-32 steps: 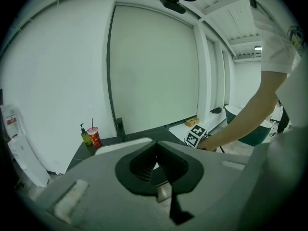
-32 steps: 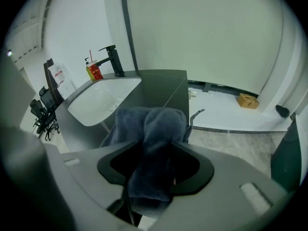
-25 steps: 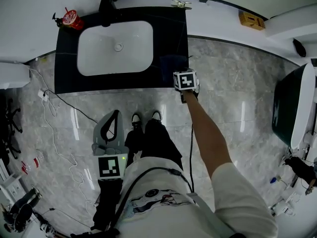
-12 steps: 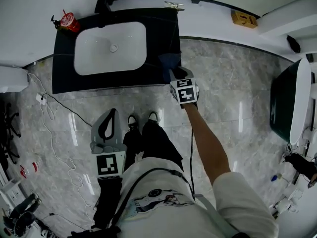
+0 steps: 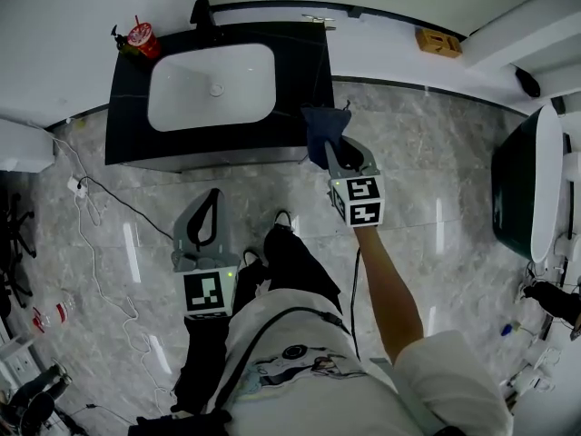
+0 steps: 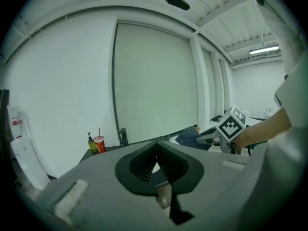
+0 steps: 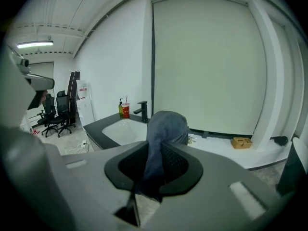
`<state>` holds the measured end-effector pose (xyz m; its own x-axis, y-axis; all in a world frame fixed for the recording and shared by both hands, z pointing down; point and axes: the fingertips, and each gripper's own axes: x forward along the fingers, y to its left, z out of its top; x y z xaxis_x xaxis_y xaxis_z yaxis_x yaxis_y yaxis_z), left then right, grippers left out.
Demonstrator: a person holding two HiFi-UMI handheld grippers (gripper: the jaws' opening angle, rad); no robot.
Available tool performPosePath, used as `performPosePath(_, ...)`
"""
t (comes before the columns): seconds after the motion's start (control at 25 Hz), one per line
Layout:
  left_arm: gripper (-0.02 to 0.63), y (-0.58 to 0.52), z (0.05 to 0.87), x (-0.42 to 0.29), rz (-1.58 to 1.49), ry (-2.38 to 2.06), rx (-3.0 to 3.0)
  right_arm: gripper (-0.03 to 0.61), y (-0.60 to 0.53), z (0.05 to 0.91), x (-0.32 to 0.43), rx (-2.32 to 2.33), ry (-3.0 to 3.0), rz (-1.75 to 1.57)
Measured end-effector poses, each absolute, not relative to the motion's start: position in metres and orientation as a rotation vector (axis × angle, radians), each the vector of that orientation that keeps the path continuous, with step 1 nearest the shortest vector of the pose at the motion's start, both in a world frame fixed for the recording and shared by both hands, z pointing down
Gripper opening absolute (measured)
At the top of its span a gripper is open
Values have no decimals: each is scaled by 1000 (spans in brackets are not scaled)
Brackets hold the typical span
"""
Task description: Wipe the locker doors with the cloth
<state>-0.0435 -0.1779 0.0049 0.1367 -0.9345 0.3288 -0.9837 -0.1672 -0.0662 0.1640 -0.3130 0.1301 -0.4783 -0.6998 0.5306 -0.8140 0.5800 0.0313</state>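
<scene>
Underfoot, grey marbled floor (image 5: 436, 153) fills most of the head view, and at its far edge a pale wall panel (image 7: 207, 61) rises, broad and blank. Against that wall sits the black counter (image 5: 304, 62), far and to the left, with a white sink (image 5: 211, 87) sunk into it and a dark faucet (image 5: 200, 12) at the back rim.

Near the bottom edge, the person's white-shirted torso (image 5: 300, 371) shows, bare right forearm reaching ahead.

Right gripper (image 5: 343, 150) is up by the counter's near right corner, and look at those jaws: narrow, clamped on the blue-grey cloth (image 7: 163, 126), which bulges out past the tips and drapes down between the pads. That's the task's thing, held off every surface, just beside the counter's right edge.

Left gripper (image 5: 214, 200) hangs nearer and to the left, above the floor, tips drawn together with nothing in them.

Smaller bits now: a wooden box (image 5: 438, 42) on the white ledge far right, a red cup (image 5: 142, 36) with a straw on the counter's far left corner, and a green-yellow pump bottle (image 7: 120, 107) touching or just beside that cup.
</scene>
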Motion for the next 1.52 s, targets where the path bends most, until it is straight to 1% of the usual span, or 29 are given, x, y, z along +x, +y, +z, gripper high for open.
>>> performPosePath(0.16,2,-144,0,-53,461,-1918,2264,74,-276,93,156,1248,-2361,226)
performPosePath(0.32,2,-101,9,-72,482,-1915,2268,74,-228,76,146,1254,-2393,159)
performPosePath(0.52,2,-67,38,-100,502,-1967,2199,74,-194,85,137,1194,-2391,53)
performPosePath(0.68,2,-48,63,-103,499,-1994,2124,74,-184,103,140,1122,-2424,-2)
performPosePath(0.84,2,-43,118,-95,498,-2002,2056,74,-192,136,137,1032,-2465,-106)
performPosePath(1.12,2,-39,252,-83,471,-2017,2027,74,-194,223,139,986,-2544,-240)
performPosePath(1.36,2,-49,377,-104,460,-2060,2043,74,-202,336,135,976,-2545,-430)
performPosePath(1.52,2,-67,439,-128,440,-2147,2033,74,-222,392,135,997,-2538,-553)
